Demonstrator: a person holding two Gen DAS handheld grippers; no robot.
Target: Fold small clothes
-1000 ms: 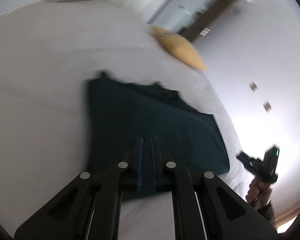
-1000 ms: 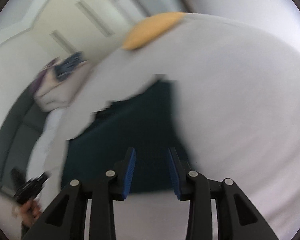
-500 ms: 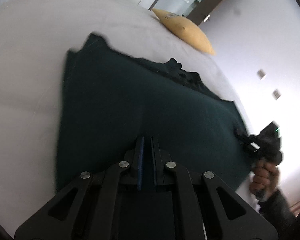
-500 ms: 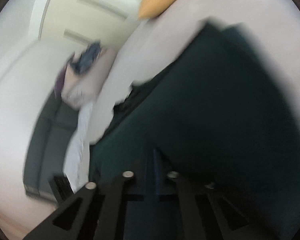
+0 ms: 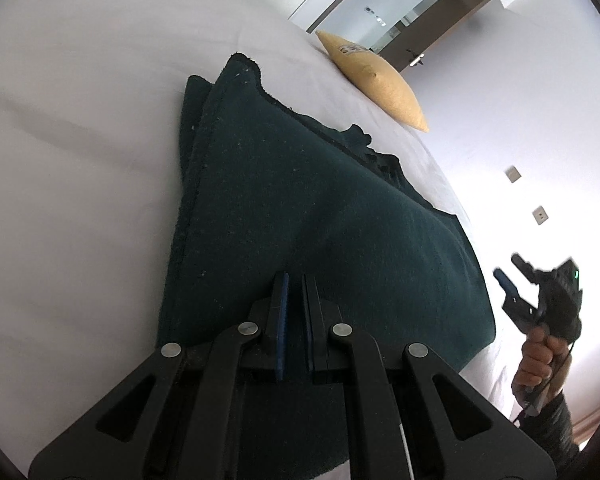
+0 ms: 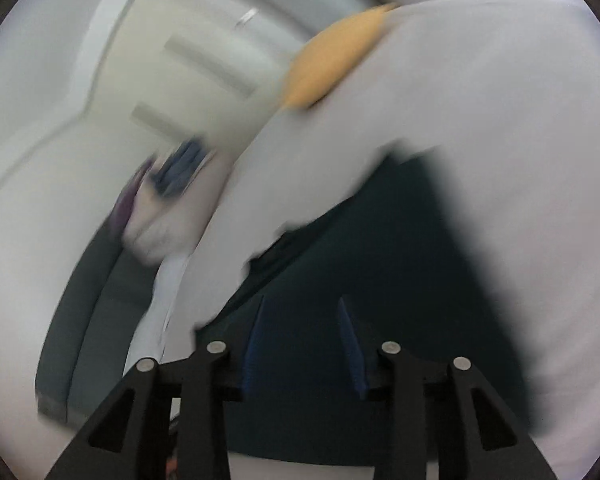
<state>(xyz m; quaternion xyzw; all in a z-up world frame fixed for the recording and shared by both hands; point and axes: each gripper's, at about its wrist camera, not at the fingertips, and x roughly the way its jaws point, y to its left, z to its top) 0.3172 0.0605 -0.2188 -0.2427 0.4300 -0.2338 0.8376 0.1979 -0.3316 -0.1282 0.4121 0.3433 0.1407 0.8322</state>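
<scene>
The left hand-held gripper [image 5: 295, 294] pinches the dark green garment's [image 5: 320, 220] near hem on the bed [image 5: 80, 120]; the right hand-held gripper [image 6: 302, 334], jaws just spreading, empty, should regrip beside it.
</scene>
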